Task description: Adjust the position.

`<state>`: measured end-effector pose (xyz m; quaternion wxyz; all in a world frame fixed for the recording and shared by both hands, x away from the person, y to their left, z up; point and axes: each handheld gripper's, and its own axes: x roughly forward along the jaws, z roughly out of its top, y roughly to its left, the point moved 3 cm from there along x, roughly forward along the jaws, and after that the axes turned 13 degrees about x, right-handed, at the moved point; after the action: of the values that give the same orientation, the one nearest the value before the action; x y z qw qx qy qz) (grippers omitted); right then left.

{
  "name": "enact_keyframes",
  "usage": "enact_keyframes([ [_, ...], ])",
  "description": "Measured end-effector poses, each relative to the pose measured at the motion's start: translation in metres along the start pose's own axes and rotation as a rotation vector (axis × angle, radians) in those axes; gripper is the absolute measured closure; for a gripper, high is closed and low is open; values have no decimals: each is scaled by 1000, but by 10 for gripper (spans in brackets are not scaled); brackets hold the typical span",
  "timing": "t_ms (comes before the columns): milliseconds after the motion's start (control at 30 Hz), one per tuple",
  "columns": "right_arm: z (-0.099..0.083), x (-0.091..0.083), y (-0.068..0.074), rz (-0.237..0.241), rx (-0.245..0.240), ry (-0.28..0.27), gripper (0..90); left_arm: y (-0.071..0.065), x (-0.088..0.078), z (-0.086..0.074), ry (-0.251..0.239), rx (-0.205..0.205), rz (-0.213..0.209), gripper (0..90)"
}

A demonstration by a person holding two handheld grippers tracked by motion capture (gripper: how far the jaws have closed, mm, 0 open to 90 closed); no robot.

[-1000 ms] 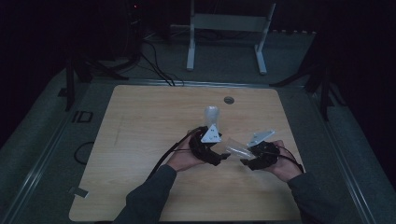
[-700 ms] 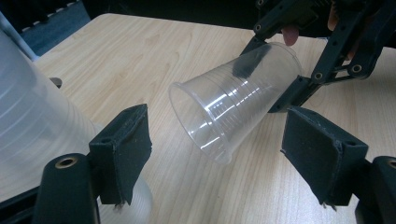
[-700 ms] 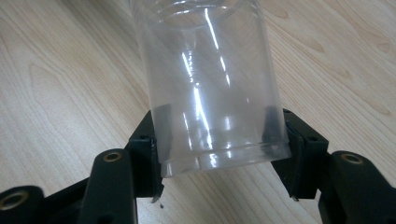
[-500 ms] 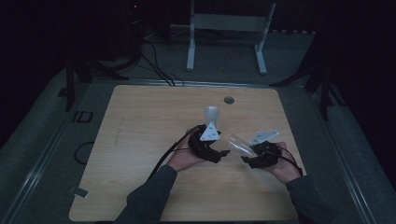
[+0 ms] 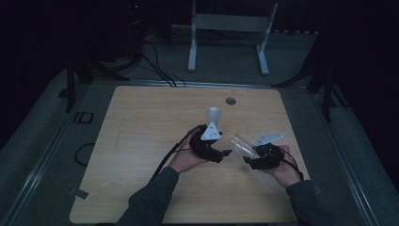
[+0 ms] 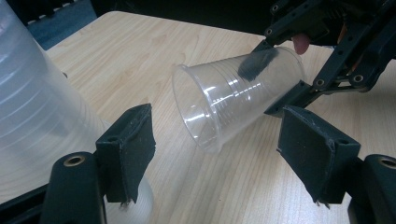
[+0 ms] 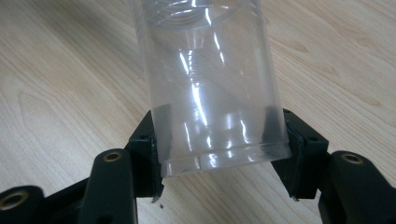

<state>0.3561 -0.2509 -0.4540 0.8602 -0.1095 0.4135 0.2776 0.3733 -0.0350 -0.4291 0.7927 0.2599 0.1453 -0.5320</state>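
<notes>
Left black two-jaw tongs [image 5: 227,152] with jaws apart, just been closing, right black two-jaw tongs [image 5: 246,159] clamped, hands side by side

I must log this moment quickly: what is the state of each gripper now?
Left gripper: open, jaws just closing, nothing between them.
Right gripper: shut on the clear plastic cup.

A light wooden table [image 5: 141,141] stands on grey floor [image 5: 37,155] (room dark); white metal frame [image 5: 229,28] behind.

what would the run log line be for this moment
right tool: shut on clear cup, held sideways | left tool: jaws just closing, nothing gripped | cup stack: beside left tool | table
</notes>
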Motion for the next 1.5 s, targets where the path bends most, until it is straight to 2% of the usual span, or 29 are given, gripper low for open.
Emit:
enact_keyframes([
  [133, 0, 0, 0, -3, 18, -15, 424, 3, -1, 0, -18, -28, 0, 292],
  [367, -1, 0, 0, -8, 47, -34, 424, 5, -2, 0, -21, -37, 9, 303],
  [500, -3, 1, -1, -13, 67, -39, 424, 6, -1, 0, -25, -59, 2, 300],
  [900, -5, 2, -2, -36, 124, -83, 424, 6, 0, 1, -24, -63, 9, 298],
  [1033, -5, 1, -1, -41, 165, -107, 424, 6, 1, 1, -20, -66, 4, 299],
  [1300, -5, 0, 3, -80, 166, -151, 424, 7, 1, 1, -19, -78, 4, 299],
  [1500, -3, -3, 3, -100, 191, -189, 424, 6, 1, 1, -12, -78, 0, 299],
])
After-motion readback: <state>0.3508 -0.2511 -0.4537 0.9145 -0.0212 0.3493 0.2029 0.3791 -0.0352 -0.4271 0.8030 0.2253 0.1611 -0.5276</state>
